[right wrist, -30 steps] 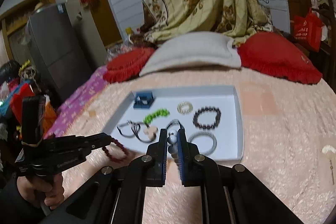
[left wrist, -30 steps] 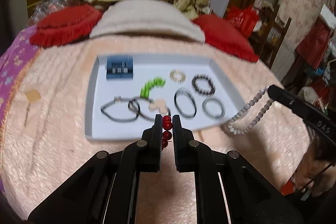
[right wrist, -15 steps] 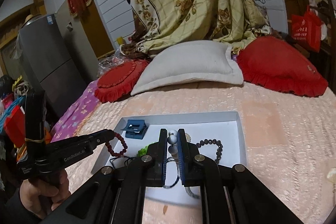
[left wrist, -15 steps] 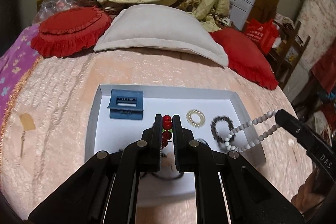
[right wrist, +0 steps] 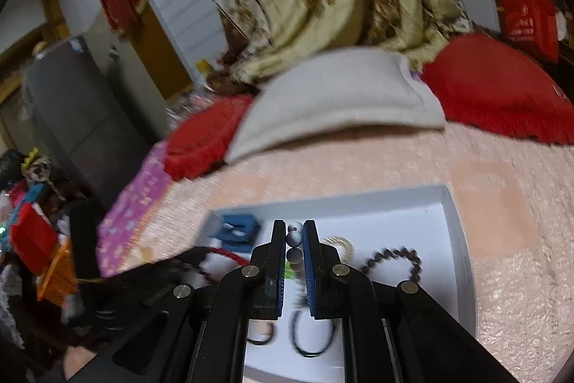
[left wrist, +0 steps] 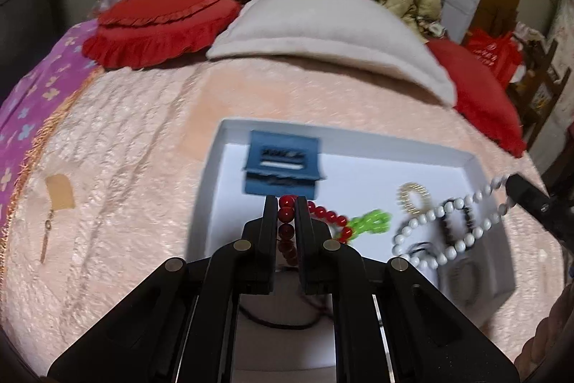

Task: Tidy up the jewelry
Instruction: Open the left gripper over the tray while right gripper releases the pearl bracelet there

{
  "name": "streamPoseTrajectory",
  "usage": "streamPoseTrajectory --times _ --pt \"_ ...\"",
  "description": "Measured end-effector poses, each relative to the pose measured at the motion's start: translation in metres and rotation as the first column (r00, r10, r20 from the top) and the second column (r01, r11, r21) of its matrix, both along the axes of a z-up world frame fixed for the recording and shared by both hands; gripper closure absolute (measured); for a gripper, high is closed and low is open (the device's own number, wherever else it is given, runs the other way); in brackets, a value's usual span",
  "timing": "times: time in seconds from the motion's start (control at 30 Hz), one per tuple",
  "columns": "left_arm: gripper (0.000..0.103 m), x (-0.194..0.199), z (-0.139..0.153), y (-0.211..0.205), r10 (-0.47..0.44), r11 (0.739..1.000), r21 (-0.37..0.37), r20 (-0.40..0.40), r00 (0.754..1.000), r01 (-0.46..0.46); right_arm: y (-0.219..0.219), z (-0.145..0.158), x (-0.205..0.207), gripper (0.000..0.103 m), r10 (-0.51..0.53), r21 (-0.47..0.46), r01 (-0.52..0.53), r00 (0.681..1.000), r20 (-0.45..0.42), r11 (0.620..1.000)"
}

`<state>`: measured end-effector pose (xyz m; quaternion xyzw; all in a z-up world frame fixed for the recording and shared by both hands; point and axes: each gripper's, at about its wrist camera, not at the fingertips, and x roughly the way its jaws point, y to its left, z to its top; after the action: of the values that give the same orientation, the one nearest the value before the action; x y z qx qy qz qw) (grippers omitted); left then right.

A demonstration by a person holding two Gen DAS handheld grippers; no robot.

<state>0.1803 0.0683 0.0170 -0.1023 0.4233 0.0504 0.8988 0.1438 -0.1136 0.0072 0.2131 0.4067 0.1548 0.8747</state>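
Observation:
My left gripper is shut on a red bead bracelet, which trails to the right over the white tray, just in front of a blue box. My right gripper is shut on a white bead bracelet. In the left wrist view that white bead bracelet hangs in a loop over the tray's right half. In the tray lie green beads, a gold coil ring, a dark bead bracelet and black cord bracelets.
The tray sits on a pink bedspread. A beige pillow and red cushions lie behind it. A small tag with a chain rests on the bedspread to the left. A hand holds the left gripper.
Both grippers have moved forward and lower over the tray with their bracelets still held. The tray now looks nearer, and the white loop hangs over its right side.

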Motion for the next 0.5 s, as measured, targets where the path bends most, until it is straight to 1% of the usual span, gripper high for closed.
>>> streamPoseTrajectory --times 0.07,0.17,0.33,0.43,0.47,0.5 --pt "0.096 0.0 -0.007 0.002 0.0 1.0 0.005 -0.017 1.0 0.001 -0.005 -0.019 0.004 0.094 -0.023 -0.014 0.022 0.998 -0.064 1.0" --pt "0.096 -0.001 -0.011 0.002 0.006 1.0 0.017 -0.024 1.0 -0.005 -0.011 -0.034 0.007 0.095 -0.034 -0.028 0.031 0.993 -0.111 0.999" --pt "0.095 0.0 -0.014 -0.002 -0.002 0.999 0.049 -0.04 0.999 0.004 -0.016 -0.044 0.006 0.095 -0.048 -0.075 0.038 0.989 -0.142 0.996" --pt "0.095 -0.001 -0.017 0.0 0.015 0.999 0.05 -0.053 0.998 -0.013 -0.017 -0.05 0.008 0.095 -0.046 -0.096 0.029 0.984 -0.173 0.995" --pt "0.093 -0.001 -0.017 0.001 0.021 0.999 0.046 -0.056 0.998 -0.018 -0.019 -0.052 0.008 0.092 -0.048 -0.095 0.031 0.982 -0.182 0.995" --pt "0.089 -0.001 -0.017 0.004 0.028 0.999 0.039 -0.058 0.998 -0.026 -0.02 -0.052 0.007 0.087 -0.05 -0.092 0.034 0.982 -0.184 0.995"
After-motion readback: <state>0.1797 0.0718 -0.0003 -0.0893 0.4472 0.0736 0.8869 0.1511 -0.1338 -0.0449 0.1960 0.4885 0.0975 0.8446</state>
